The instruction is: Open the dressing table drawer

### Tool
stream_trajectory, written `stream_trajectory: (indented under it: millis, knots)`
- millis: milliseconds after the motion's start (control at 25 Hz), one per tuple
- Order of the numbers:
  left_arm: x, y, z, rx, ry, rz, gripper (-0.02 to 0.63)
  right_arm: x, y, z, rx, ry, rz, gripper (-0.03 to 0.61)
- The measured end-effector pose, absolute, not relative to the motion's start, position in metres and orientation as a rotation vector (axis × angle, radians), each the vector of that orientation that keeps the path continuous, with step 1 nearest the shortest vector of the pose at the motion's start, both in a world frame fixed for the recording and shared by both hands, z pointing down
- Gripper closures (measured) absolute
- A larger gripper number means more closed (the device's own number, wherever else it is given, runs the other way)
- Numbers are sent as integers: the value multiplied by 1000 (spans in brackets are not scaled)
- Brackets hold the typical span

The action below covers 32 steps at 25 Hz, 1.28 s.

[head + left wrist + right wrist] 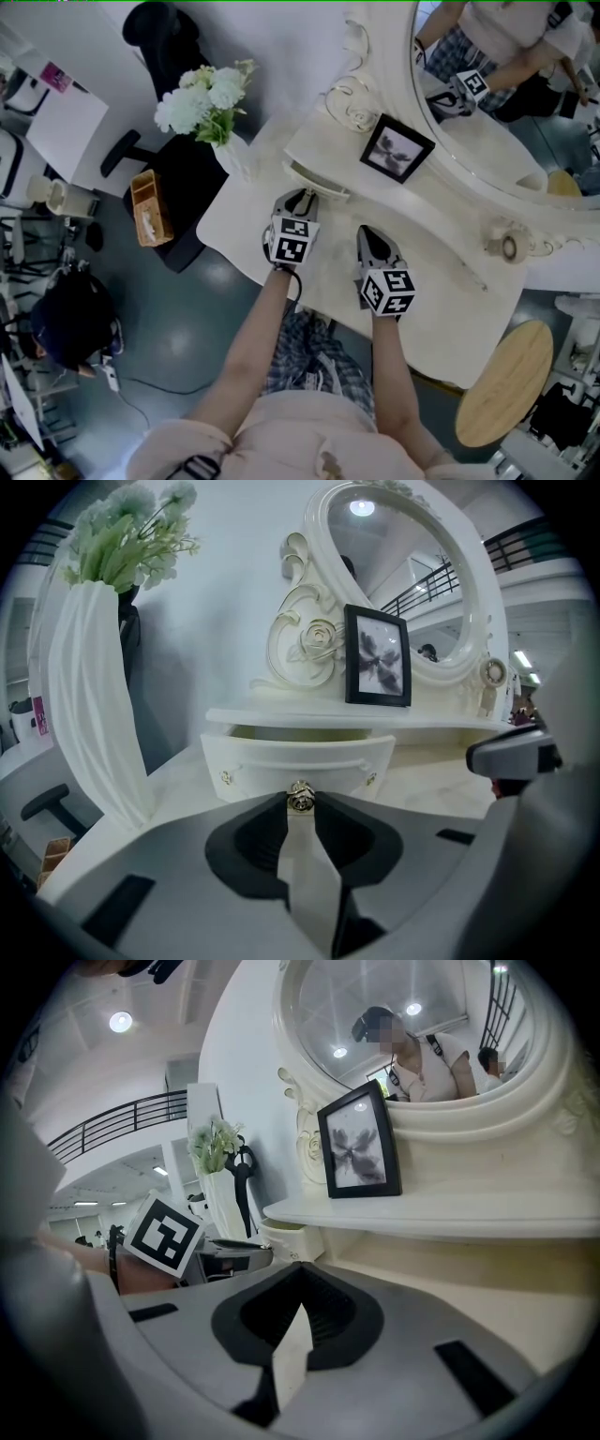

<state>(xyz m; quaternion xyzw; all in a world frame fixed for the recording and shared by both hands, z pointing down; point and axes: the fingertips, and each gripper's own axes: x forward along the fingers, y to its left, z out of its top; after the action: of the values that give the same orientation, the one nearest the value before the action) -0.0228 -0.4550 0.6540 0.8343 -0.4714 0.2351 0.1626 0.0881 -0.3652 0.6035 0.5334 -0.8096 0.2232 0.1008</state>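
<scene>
White drawer (295,757) is standing partly out, because the left gripper (305,197) is pinching its knob (300,798) for pulling; the right gripper (300,1274) is idling closed, empty.

Two grippers (305,195) (367,231), one drawer (281,757), one picture frame (377,656), one vase (94,696)

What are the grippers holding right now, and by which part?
The left gripper grips the drawer by the small metal knob at its front's centre. The right gripper holds nothing, jaws together.
</scene>
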Motion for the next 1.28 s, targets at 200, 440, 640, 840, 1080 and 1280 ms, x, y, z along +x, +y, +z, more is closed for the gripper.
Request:
stream_trajectory:
  millis: [200,440,640,840,1080,1280]
  knots:
    - [-30,-444,654,2374,-1350,672,505,87,-362,601,1574,-2396,652,563]
    - [-37,-432,655,2373,-1358,666,505,84,-357,600,1571,-2399,647,563]
    - [-41,-427,654,2367,-1360,665,505,83,-353,597,1569,-2401,641,563]
    - [-42,-424,654,2373,-1354,663,505,83,-351,596,1576,-2400,640,563]
    - [-42,-425,654,2373,-1356,661,503,85,-350,596,1584,-2399,645,563]
    - [-35,-421,655,2394,-1288,648,445,86,-349,594,1593,-2400,646,563]
